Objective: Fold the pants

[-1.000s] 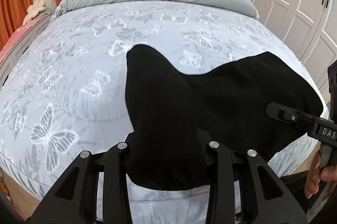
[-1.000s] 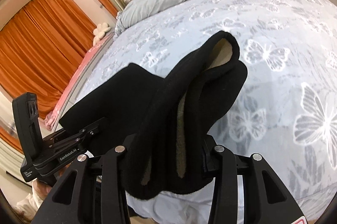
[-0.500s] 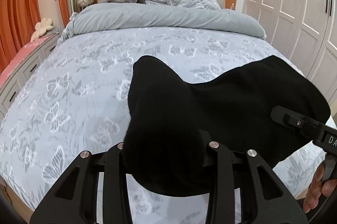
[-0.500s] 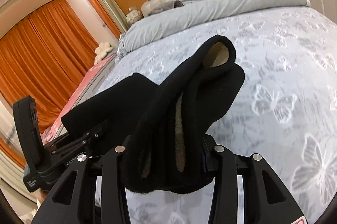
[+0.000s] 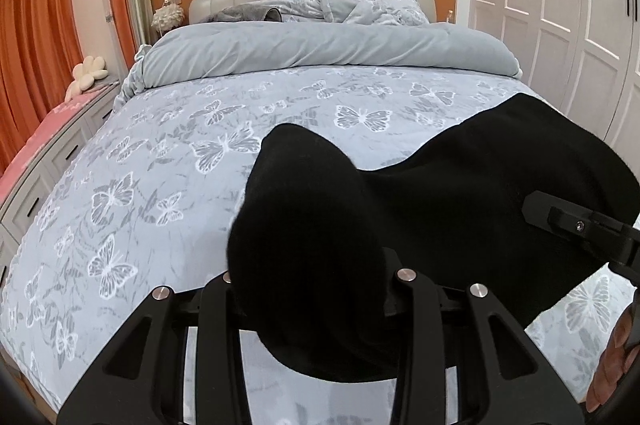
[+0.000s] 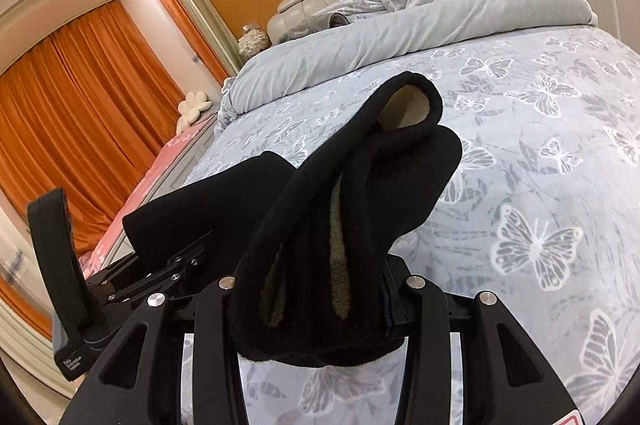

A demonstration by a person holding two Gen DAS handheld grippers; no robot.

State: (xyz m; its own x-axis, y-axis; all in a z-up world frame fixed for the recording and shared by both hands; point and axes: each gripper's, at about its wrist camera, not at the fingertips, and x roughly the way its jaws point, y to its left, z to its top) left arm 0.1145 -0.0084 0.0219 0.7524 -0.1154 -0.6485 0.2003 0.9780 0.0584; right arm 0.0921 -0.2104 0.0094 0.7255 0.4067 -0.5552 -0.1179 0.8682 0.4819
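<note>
Black fleece-lined pants (image 5: 460, 209) hang stretched between both grippers above the near end of the bed. My left gripper (image 5: 316, 289) is shut on one bunched end of the pants, which covers its fingertips. My right gripper (image 6: 316, 297) is shut on the other end, a thick fold (image 6: 360, 193) showing tan lining. The right gripper also shows at the right edge of the left wrist view (image 5: 576, 225). The left gripper shows at the lower left of the right wrist view (image 6: 132, 273).
A bed with a grey butterfly-print cover (image 5: 180, 177) fills the view. A folded grey duvet (image 5: 320, 49) and pillows lie at the headboard. White wardrobe doors (image 5: 568, 5) stand right. Orange curtains (image 6: 80, 105) and a drawer bench (image 5: 48, 153) stand left.
Both grippers have lifted and tilted up with the pants, so more of the headboard and wall shows. Both grips stay the same.
</note>
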